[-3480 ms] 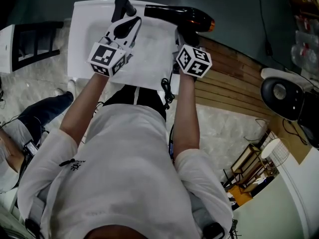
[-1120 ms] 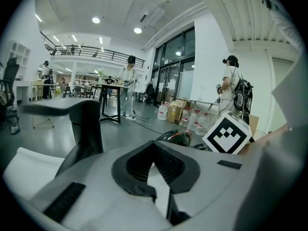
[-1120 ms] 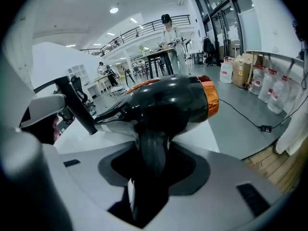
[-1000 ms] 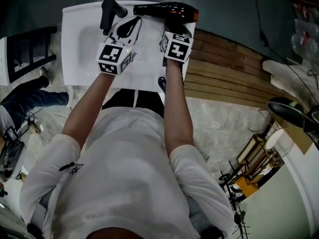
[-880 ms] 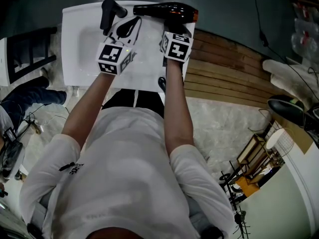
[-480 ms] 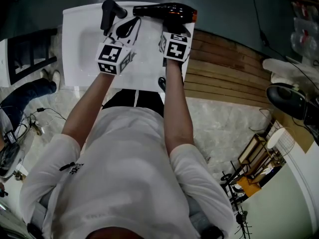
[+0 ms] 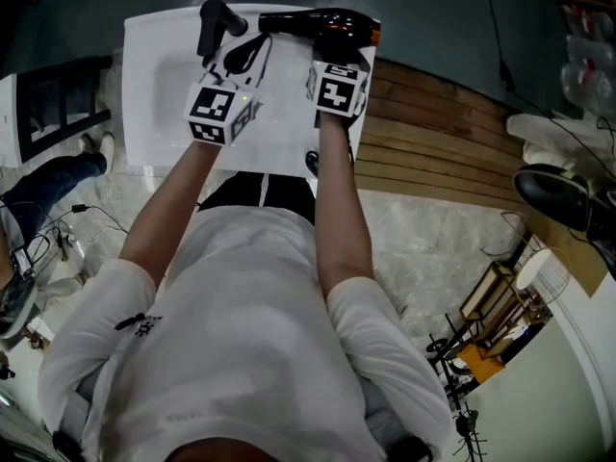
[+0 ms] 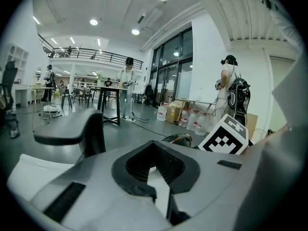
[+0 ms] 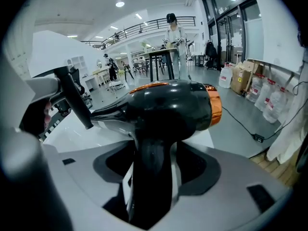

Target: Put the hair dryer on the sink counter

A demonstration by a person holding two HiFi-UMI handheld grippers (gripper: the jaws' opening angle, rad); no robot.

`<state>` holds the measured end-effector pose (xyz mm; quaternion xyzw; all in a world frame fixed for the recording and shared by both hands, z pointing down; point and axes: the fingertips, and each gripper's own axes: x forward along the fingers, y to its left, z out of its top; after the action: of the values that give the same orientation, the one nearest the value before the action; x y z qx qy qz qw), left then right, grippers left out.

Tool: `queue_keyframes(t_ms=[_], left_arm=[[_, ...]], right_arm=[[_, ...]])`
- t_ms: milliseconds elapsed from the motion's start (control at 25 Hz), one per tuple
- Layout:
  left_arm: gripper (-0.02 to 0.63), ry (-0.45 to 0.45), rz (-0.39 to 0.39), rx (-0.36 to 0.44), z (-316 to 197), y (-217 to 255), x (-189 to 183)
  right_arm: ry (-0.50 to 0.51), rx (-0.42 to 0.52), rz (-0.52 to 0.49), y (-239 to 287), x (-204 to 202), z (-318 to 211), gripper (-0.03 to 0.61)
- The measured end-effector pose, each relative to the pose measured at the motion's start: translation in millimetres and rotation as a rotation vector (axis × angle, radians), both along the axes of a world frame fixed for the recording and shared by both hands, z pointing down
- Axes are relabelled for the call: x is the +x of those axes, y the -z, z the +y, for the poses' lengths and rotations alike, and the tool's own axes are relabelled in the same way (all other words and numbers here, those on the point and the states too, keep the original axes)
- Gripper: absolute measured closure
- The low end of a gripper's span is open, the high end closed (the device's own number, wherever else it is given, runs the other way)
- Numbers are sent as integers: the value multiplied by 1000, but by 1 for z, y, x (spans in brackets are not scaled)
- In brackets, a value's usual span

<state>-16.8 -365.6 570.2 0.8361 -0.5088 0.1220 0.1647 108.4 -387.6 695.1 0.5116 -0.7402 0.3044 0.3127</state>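
White table (image 7: 154, 114) with sink basin and black faucet (image 7: 214, 22), set on pale stone floor (image 7: 433, 248) beside a wood-slat platform (image 7: 433, 133). The room is an open hall with ceiling spots, a railed mezzanine, a glass wall, and water jugs (image 9: 269, 100) by cardboard boxes. Black hair dryer (image 7: 322, 22) with orange ring lies along the table's far right edge. Right gripper (image 7: 337, 46) has just been opening, its jaws spread either side of the dryer's handle; left gripper (image 7: 241, 54) is closed and empty, near the faucet.
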Motion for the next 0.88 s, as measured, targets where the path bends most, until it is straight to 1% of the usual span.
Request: queue_keyframes(t_ms=[240,360,520,640,880], left_arm=[[612,-5,-5,8,3,3,4],[612,-6,-8,9,5,5,6],[612,-12,-12,17,9,11,7],[612,-18,-16,13,13,11,7],[612,-28,-13,24,19,17,10]], right_arm=[[0,-10,0,-1,9,2,328],[17,16,-33,5,3,0,328],[8,18,-40,9,6,5,327],[3,4,-21,7,11,12,327],[9,16,-18,13,13,18,327]])
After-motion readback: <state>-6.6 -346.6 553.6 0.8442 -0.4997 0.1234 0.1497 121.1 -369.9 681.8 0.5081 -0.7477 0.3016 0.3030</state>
